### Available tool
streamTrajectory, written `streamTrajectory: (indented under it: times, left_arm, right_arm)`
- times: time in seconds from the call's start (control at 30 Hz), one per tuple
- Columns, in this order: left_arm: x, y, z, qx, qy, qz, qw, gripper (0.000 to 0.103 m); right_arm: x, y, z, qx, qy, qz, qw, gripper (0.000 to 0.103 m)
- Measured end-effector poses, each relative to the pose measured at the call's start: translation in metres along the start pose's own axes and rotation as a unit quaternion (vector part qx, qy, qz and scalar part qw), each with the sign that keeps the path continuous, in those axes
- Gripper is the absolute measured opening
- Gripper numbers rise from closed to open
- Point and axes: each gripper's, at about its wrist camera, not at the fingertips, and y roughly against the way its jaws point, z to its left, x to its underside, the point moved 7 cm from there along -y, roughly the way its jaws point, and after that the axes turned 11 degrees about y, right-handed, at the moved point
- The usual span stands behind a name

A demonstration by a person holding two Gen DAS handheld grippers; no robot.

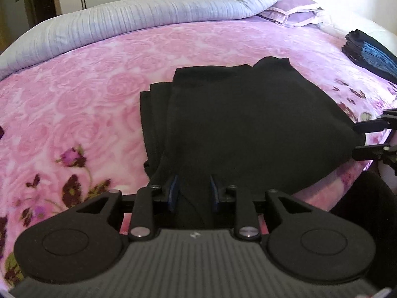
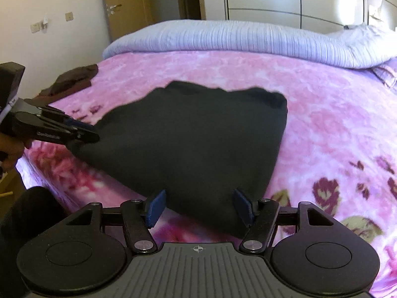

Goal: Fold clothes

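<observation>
A folded black garment (image 1: 243,124) lies on the pink floral blanket (image 1: 99,94) near the bed's front edge; it also shows in the right wrist view (image 2: 193,139). My left gripper (image 1: 193,193) has the garment's near edge between its blue pads, which stand partly apart. In the right wrist view the left gripper (image 2: 91,131) looks closed on the garment's left corner. My right gripper (image 2: 198,206) is open, its pads either side of the garment's near right corner. It shows at the garment's right edge in the left wrist view (image 1: 359,139).
A lilac quilt (image 1: 124,24) lies rolled along the far side of the bed. Pillows (image 1: 290,12) sit at the far right. A stack of dark folded clothes (image 1: 367,52) lies at the right edge. A brown garment (image 2: 72,79) lies at the left.
</observation>
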Motion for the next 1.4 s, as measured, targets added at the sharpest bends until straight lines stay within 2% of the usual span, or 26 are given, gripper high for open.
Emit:
streamTrajectory:
  times: [0.2, 0.67, 0.7, 0.73, 0.77, 0.83, 0.97, 1.07, 1.13, 1.2, 1.23, 1.27, 1.33, 1.4]
  left_arm:
    - [0.003, 0.001, -0.007, -0.015, -0.014, 0.003, 0.9998, 0.023]
    - [0.008, 0.004, -0.009, -0.014, -0.024, -0.011, 0.9996, 0.024]
    - [0.008, 0.006, -0.009, -0.012, -0.027, -0.016, 0.9994, 0.027]
    - [0.008, 0.013, -0.012, -0.005, -0.037, -0.031, 0.9988, 0.036]
    - [0.009, 0.023, -0.015, 0.005, -0.052, -0.053, 0.9972, 0.041]
    - [0.016, 0.039, -0.023, 0.022, -0.095, -0.087, 0.9914, 0.055]
    - [0.038, 0.05, -0.043, 0.002, -0.216, -0.108, 0.9704, 0.06]
    - [0.052, 0.045, -0.055, -0.006, -0.271, -0.108, 0.9567, 0.062]
    - [0.055, 0.039, -0.062, -0.006, -0.282, -0.105, 0.9537, 0.063]
    - [0.055, 0.035, -0.066, 0.0, -0.286, -0.102, 0.9527, 0.063]
    - [0.054, 0.033, -0.068, 0.004, -0.287, -0.1, 0.9525, 0.063]
    - [0.052, 0.032, -0.069, 0.008, -0.288, -0.101, 0.9522, 0.063]
    - [0.043, 0.035, -0.067, 0.016, -0.284, -0.108, 0.9524, 0.065]
    - [0.028, 0.034, -0.06, 0.018, -0.269, -0.111, 0.9565, 0.066]
  right_arm:
    - [0.007, 0.006, 0.001, 0.012, -0.015, 0.011, 1.0, 0.065]
    - [0.019, 0.015, -0.001, 0.031, -0.026, 0.011, 0.999, 0.066]
    - [0.019, 0.015, -0.001, 0.034, -0.025, 0.01, 0.999, 0.067]
    - [0.019, 0.016, 0.001, 0.035, -0.015, 0.008, 0.999, 0.067]
    - [0.017, 0.017, 0.005, 0.038, 0.009, 0.006, 0.999, 0.067]
    - [0.013, 0.016, 0.019, 0.05, 0.096, 0.015, 0.994, 0.067]
    - [0.013, 0.005, 0.042, 0.081, 0.254, 0.038, 0.963, 0.067]
    - [0.014, -0.012, 0.054, 0.083, 0.317, 0.056, 0.943, 0.067]
    - [0.012, -0.021, 0.062, 0.078, 0.34, 0.058, 0.936, 0.067]
    - [0.011, -0.03, 0.066, 0.066, 0.348, 0.062, 0.933, 0.067]
    - [0.01, -0.033, 0.067, 0.062, 0.347, 0.066, 0.934, 0.067]
    - [0.007, -0.032, 0.066, 0.054, 0.333, 0.063, 0.939, 0.067]
    - [-0.002, -0.022, 0.06, 0.025, 0.288, 0.041, 0.956, 0.067]
    - [-0.016, -0.009, 0.046, 0.002, 0.231, 0.008, 0.973, 0.067]
